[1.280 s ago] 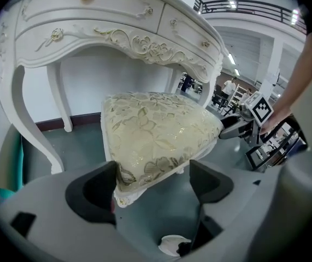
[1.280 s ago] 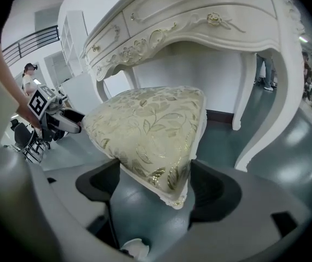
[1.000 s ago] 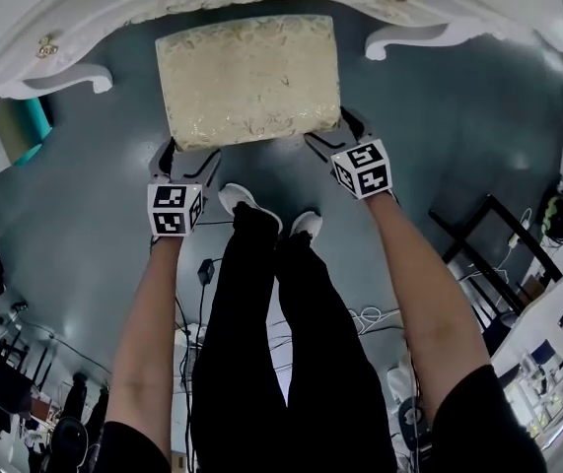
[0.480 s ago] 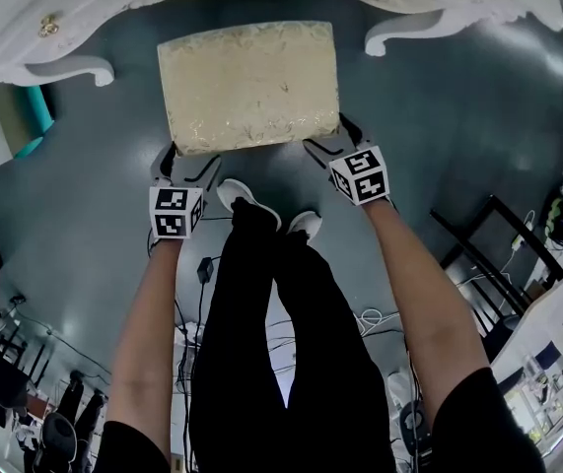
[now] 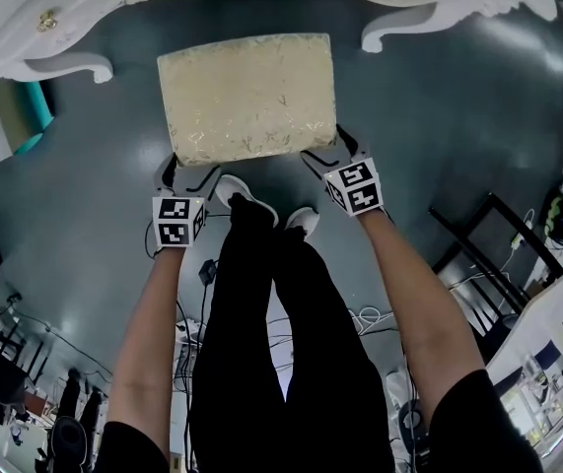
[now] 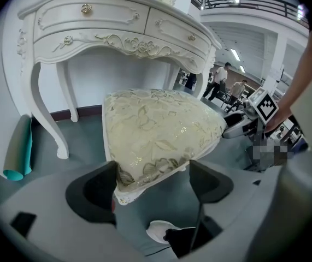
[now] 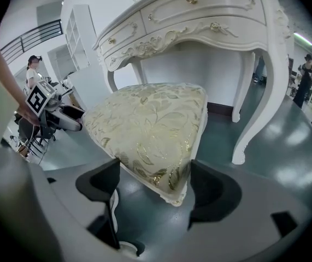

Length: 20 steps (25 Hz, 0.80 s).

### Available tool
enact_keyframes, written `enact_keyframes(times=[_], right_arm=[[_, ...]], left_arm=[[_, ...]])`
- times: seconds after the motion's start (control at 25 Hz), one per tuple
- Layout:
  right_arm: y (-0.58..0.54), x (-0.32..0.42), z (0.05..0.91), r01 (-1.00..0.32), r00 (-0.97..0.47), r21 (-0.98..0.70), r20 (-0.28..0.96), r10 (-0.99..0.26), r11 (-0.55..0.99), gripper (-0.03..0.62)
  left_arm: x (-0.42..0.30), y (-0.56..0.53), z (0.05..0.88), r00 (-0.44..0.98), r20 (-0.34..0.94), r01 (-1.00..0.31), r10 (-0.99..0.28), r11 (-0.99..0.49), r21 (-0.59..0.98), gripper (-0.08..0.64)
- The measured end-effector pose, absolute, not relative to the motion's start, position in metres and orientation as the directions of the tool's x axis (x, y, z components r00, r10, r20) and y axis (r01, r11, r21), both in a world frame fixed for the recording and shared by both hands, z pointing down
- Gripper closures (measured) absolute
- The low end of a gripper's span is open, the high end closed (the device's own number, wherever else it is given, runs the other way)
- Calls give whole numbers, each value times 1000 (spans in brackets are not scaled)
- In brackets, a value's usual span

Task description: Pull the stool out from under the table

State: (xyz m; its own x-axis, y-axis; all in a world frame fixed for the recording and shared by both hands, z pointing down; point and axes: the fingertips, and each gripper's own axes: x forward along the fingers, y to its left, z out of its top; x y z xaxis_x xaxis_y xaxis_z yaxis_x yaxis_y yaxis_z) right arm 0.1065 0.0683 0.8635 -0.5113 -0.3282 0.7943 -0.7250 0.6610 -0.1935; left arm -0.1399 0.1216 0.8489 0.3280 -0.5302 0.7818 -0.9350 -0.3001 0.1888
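Between the jaws of left gripper (image 6: 153,172) and right gripper (image 7: 154,173): one near corner each of the stool (image 5: 246,97), both pairs clenched on the padded fabric. Stool's far edge sits beyond the jaws, near the table (image 5: 54,65) front. Risks I see: the soft, tapered corners could squeeze out of the jaws on an uneven pull, or the stool could skew and clip my shoes (image 5: 245,195) just behind them.

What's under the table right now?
Only bare floor and the wall's baseboard show beneath the table; the stool stands in front, its cushion covering part of that floor.
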Motion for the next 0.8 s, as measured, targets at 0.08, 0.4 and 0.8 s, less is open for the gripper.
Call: enact_keyframes(times=[0.08,0.4,0.8], right_arm=[[71,108,863,-727,-510,-194,795,-329,658,189],[88,107,866,-724,-505,-192,801,-321,662,189],[115,113,867,-718,-514,-196,796,-319,668,189]], left_arm=[[-139,125,849,330,786,-934,-523,-303,191,143],[-139,143,851,324,797,-936,-510,-293,193,143],[-132,174,853,313,816,-937,-487,-297,183,143]])
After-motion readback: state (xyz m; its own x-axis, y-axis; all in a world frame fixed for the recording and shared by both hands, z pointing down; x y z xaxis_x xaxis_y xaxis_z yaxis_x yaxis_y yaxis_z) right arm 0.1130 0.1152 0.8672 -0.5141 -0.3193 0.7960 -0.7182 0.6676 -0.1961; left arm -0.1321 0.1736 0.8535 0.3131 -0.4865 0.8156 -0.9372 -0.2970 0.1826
